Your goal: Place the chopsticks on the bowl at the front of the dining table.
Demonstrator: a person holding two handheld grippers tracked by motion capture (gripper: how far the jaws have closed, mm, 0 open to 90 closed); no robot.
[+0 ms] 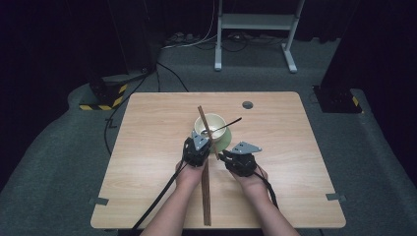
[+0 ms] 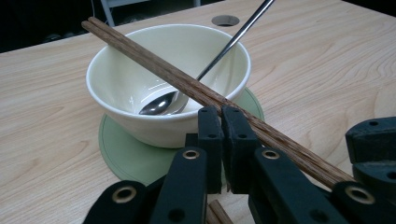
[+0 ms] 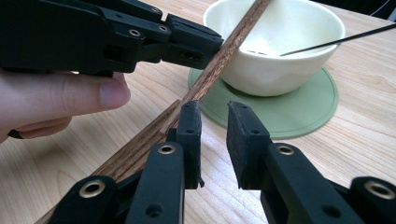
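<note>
A cream bowl [image 1: 210,125] [image 2: 168,70] [image 3: 280,51] stands on a green coaster [image 1: 225,142] [image 2: 130,154] [image 3: 289,116] with a metal spoon [image 1: 231,123] [image 2: 224,46] inside it. A pair of wooden chopsticks [image 1: 205,125] [image 2: 154,60] [image 3: 224,51] leans slantwise across the bowl's rim. My left gripper [image 1: 201,137] [image 2: 222,126] [image 3: 212,46] is shut, its tips against the side of that pair, with nothing seen between the pads. My right gripper [image 1: 222,156] [image 3: 215,121] stands open beside the lower end of the chopsticks, empty.
More chopsticks [image 1: 206,196] [image 3: 130,154] lie flat on the wooden table [image 1: 147,147], running toward its near edge between my forearms. A round cable hole [image 1: 247,104] [image 2: 225,20] sits behind the bowl. Black cables trail off the near edge.
</note>
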